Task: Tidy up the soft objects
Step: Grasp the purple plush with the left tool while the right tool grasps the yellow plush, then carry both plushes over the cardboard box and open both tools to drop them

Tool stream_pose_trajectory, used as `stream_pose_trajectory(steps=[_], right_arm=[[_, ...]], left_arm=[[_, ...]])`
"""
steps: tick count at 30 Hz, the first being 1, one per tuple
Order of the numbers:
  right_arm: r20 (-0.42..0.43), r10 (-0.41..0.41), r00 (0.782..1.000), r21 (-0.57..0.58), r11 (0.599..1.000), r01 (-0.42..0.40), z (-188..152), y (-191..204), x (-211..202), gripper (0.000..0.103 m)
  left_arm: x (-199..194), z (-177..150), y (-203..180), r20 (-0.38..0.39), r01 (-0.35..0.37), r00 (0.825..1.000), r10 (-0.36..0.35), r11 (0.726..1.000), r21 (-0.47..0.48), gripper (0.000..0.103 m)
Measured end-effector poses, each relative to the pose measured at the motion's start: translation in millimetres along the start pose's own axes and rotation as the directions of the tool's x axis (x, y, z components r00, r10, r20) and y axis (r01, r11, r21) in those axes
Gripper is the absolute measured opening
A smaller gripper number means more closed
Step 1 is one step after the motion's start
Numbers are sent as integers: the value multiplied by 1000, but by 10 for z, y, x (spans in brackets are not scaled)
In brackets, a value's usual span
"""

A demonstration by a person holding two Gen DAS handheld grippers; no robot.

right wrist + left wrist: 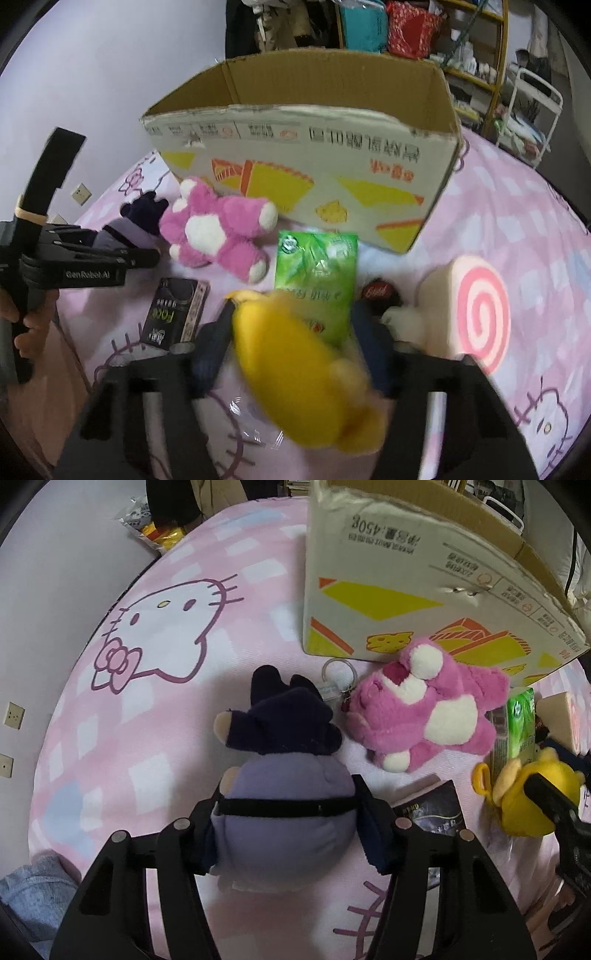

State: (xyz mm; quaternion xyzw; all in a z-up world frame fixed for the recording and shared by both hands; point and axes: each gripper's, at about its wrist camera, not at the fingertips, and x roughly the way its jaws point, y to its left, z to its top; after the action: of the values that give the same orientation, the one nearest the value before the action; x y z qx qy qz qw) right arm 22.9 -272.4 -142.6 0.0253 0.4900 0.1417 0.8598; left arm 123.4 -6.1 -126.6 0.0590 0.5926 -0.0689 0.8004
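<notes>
My left gripper [284,812] pinches the purple plush [284,794], my right gripper [291,350] the yellow plush [295,369]; either soft body may squeeze free when lifted toward the box [303,166].

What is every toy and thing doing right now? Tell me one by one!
Purple plush: lying on the bed, squeezed by the left tongs.
Yellow plush: pinched in the right tongs.
Pink bear: lying loose by the box.
Box: open on top, standing on the bed.
Green pack: lying flat, sealed.
Black carton: lying flat.
Swirl cushion: resting on the bed, untouched.
</notes>
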Motion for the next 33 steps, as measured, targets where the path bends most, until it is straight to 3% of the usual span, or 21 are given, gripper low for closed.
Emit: stream_pose_trajectory(steps=[5, 10, 16, 21, 25, 33], right_arm=[[-1, -26, 1000, -13, 1000, 26, -69, 23, -36, 47], [62, -31, 998, -4, 999, 32, -45, 4, -183, 37], [160, -85, 983, 37, 996, 80, -25, -23, -437, 33], [285, -102, 953, 49, 995, 92, -8, -33, -723, 33], [386, -119, 915, 30, 993, 116, 33, 3, -921, 33], [482, -133, 866, 5, 989, 149, 216, 83, -1204, 33]], left_arm=[[-241, -116, -33, 72, 19, 997, -19, 1000, 3, 59], [-470, -256, -90, 144, 19, 989, -21, 1000, 12, 59], [-791, -387, -127, 264, 13, 964, -18, 1000, 23, 59], [-964, -411, -111, 356, 5, 934, -18, 999, 38, 59], [-1144, -492, -130, 440, -5, 898, -16, 999, 46, 59], [-1566, -569, -251, 618, -32, 786, -22, 997, 76, 59]])
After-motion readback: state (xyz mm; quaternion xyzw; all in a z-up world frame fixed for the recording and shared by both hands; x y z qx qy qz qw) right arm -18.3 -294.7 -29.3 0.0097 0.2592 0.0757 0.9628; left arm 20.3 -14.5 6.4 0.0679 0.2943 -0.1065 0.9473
